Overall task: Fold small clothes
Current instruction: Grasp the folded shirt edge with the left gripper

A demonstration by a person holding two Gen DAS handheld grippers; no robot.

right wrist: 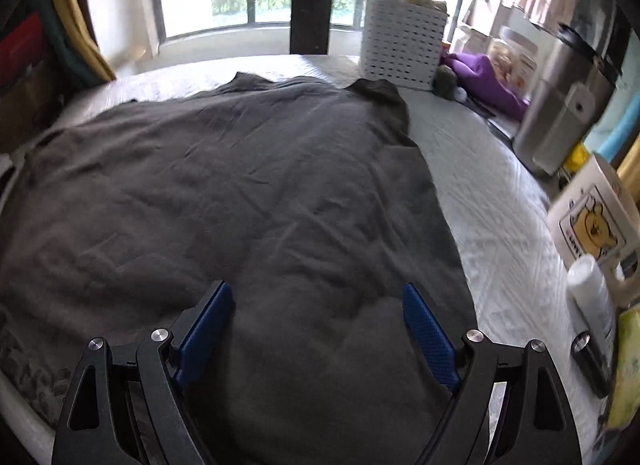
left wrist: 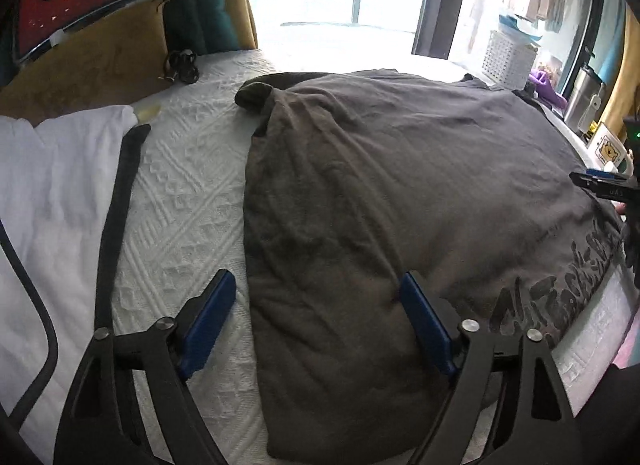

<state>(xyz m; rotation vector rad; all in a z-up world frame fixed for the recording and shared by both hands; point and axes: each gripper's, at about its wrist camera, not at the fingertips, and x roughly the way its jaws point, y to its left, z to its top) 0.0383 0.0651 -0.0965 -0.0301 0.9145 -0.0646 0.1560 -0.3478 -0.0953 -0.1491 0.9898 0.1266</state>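
Observation:
A dark grey T-shirt lies spread on a white textured bedcover, with dark lettering near its right front edge. Its left side looks doubled over, and a sleeve pokes out at the far left. My left gripper is open and straddles the shirt's left edge: one finger over the bedcover, the other over the cloth. In the right wrist view the same T-shirt fills the middle. My right gripper hangs open over its near part with only flat cloth below.
A white folded cloth and a black strap lie to the left. On the right stand a white perforated basket, a purple item, a steel flask, a bear-print box and a white bottle.

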